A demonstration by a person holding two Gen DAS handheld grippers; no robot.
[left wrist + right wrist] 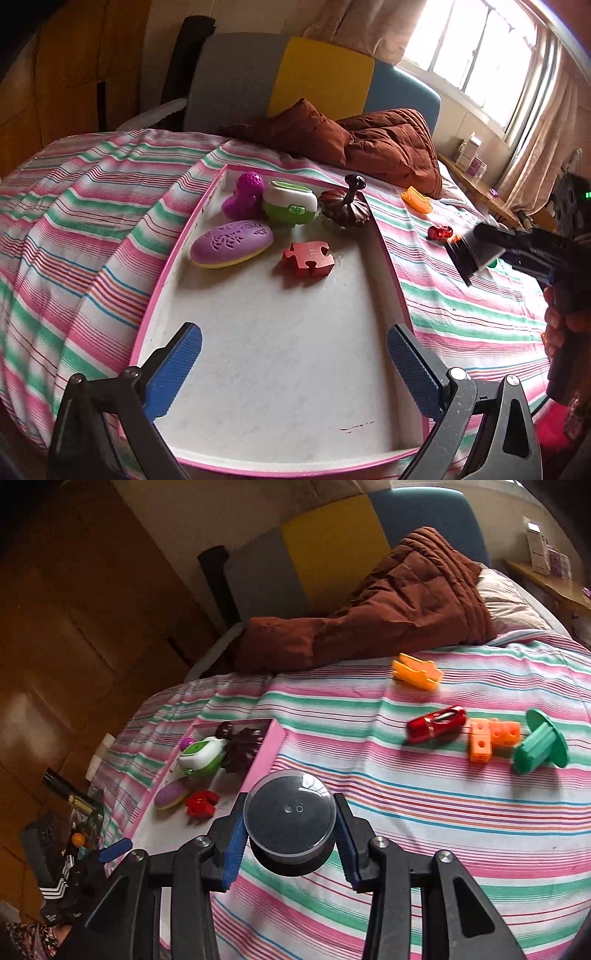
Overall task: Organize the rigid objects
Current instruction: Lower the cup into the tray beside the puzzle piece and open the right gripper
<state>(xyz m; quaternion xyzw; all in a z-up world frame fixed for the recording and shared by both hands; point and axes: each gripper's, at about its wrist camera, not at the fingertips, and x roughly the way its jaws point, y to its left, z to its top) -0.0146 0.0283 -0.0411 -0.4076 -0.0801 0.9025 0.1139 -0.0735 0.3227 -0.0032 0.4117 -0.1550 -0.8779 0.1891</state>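
A pink-rimmed white tray [384, 236] lies on the striped bed. It holds a purple oval soap-like piece [232, 242], a purple toy [245, 195], a green-white pot [291, 203], a dark brown pumpkin [345, 208] and a red puzzle piece [308, 258]. My left gripper [293, 373] is open and empty over the tray's near end. My right gripper [290, 843] is shut on a round black container with a clear lid [290, 814], held above the bed beside the tray's right rim [266, 749]; the right gripper also shows in the left wrist view [469, 254].
On the bedspread right of the tray lie an orange clip [417, 672], a red toy car [436, 723], orange linked cubes [493, 738] and a green spool [541, 742]. A brown quilt [388, 620] is heaped at the headboard. A wooden shelf [480, 184] runs under the window.
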